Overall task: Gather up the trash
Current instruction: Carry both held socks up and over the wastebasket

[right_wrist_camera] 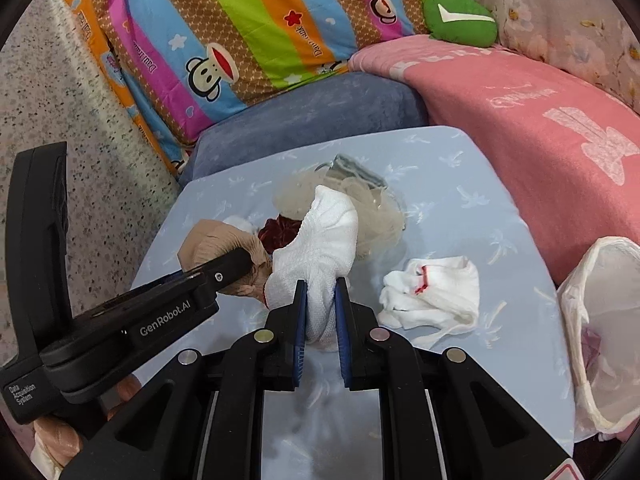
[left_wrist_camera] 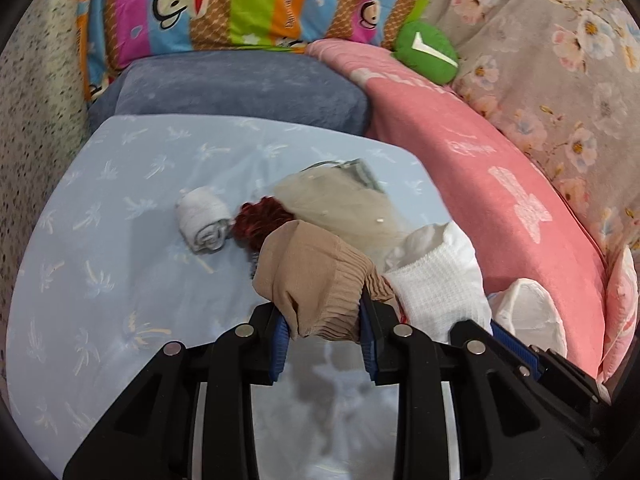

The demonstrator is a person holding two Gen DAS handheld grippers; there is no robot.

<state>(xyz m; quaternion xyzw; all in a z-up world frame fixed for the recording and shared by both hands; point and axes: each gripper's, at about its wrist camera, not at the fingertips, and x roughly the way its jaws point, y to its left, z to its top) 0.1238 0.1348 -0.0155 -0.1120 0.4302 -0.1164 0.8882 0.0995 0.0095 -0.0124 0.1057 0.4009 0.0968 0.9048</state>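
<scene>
My left gripper (left_wrist_camera: pixel 324 326) is shut on a tan stocking (left_wrist_camera: pixel 316 276) and holds it above the pale blue sheet (left_wrist_camera: pixel 120 240); the stocking also shows in the right wrist view (right_wrist_camera: pixel 216 242). My right gripper (right_wrist_camera: pixel 321 300) is shut on a white knit sock (right_wrist_camera: pixel 328 240), also seen in the left wrist view (left_wrist_camera: pixel 436 280). On the sheet lie a rolled grey-white sock (left_wrist_camera: pixel 204 220), a dark red scrunchie (left_wrist_camera: pixel 260 220), a beige mesh pouch (left_wrist_camera: pixel 340 200) and a white sock with red trim (right_wrist_camera: pixel 432 296). A white plastic bag (right_wrist_camera: pixel 600 336) stands open at the right.
A blue-grey cushion (left_wrist_camera: pixel 240 88), a striped monkey-print pillow (left_wrist_camera: pixel 240 0), a pink blanket (left_wrist_camera: pixel 500 184), a green plush (left_wrist_camera: pixel 428 54) and a floral quilt (left_wrist_camera: pixel 560 60) surround the sheet. A speckled wall (right_wrist_camera: pixel 60 92) is at the left.
</scene>
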